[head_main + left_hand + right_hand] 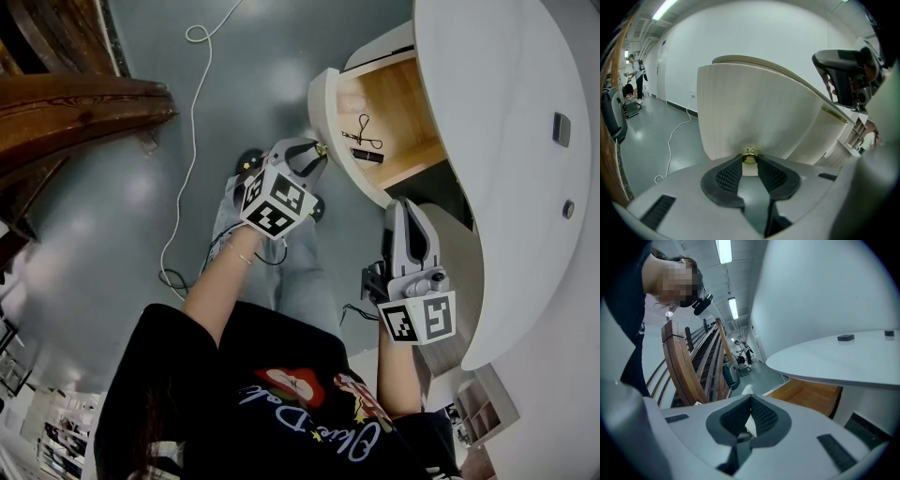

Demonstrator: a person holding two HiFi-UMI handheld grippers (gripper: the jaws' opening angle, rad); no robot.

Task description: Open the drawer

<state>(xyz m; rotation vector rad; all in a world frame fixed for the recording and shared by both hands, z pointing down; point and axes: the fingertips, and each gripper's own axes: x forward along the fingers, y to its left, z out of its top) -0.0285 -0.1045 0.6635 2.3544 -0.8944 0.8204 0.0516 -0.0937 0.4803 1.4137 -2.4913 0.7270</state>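
Left gripper (750,161) fingers pinch the brass knob (750,154): pull the drawer (325,105) straight out, no twisting; right gripper (749,414) fingers closed, empty.

Scissors (367,132) in drawer (403,98) under tabletop (497,187)

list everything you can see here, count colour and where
desk: one, white, curved, right side
drawer: one, white front, wood inside, standing out of the desk
knob: one, gold, on the drawer front
small items: two, black, in the drawer, too small to name
small blocks: two, grey, on the desk top
cable: one, white, on the grey floor
stair rail: one, brown wood, far left
left claw: one, grey with black pads, closed on the knob
right claw: one, same colours, shut and empty, beside the desk
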